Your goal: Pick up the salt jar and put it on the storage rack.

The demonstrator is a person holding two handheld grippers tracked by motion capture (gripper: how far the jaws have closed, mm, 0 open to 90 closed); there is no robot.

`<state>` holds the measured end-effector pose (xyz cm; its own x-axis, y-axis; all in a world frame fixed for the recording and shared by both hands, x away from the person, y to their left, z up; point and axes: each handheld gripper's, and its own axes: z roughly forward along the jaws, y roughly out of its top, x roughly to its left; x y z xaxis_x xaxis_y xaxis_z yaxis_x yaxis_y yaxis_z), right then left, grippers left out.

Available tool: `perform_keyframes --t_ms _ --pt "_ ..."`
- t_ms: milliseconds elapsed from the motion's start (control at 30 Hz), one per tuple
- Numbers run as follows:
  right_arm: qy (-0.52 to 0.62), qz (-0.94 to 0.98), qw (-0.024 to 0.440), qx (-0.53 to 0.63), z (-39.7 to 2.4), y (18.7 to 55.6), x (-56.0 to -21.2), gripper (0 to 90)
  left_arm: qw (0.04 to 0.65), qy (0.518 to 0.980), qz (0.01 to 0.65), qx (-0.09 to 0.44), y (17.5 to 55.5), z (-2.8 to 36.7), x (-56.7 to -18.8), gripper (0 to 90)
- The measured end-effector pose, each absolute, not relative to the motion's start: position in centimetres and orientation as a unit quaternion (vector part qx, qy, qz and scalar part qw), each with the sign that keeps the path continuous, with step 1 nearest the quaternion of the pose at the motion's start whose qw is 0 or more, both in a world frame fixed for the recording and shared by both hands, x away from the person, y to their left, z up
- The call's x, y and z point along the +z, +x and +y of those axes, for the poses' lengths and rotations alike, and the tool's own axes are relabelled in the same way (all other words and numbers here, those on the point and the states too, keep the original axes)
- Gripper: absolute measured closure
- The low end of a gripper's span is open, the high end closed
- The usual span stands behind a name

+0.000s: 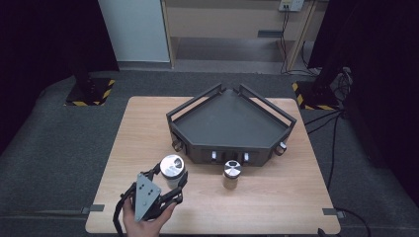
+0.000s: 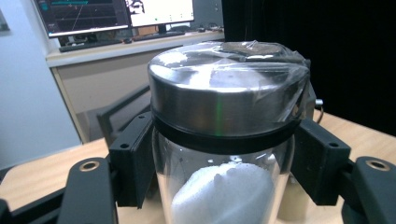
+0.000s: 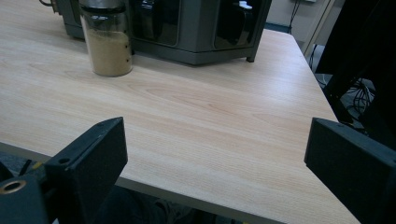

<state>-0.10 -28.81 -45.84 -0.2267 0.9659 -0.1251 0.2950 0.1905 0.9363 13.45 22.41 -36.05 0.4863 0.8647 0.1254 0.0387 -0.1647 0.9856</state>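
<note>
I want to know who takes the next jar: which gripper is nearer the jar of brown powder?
Left. The left gripper, shut on the white-powder jar, is beside the brown-powder jar. The right gripper hangs open off the table's near edge, farther away.

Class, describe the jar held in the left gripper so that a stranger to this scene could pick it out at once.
Start at the dark corner-shaped tray on the wooden table. Two metal-lidded glass jars stand in front of it. The wanted jar is the one nearer the table's left edge, clamped in the left gripper; it holds white powder, while the free-standing jar holds tan powder.
</note>
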Motion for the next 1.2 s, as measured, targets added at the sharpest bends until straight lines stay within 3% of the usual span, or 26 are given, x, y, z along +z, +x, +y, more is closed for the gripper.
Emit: perform_keyframes --t_ms 667,1200 --pt "0.483 0.658 0.396 0.419 -29.0 0.1 -45.9 6.0 0.547 0.667 0.32 0.391 23.4 18.5 -32.0 30.4" --pt "0.488 0.657 0.397 0.415 -29.1 0.2 -45.9 6.0 0.516 0.67 0.345 0.409 30.5 14.8 -32.1 30.4"
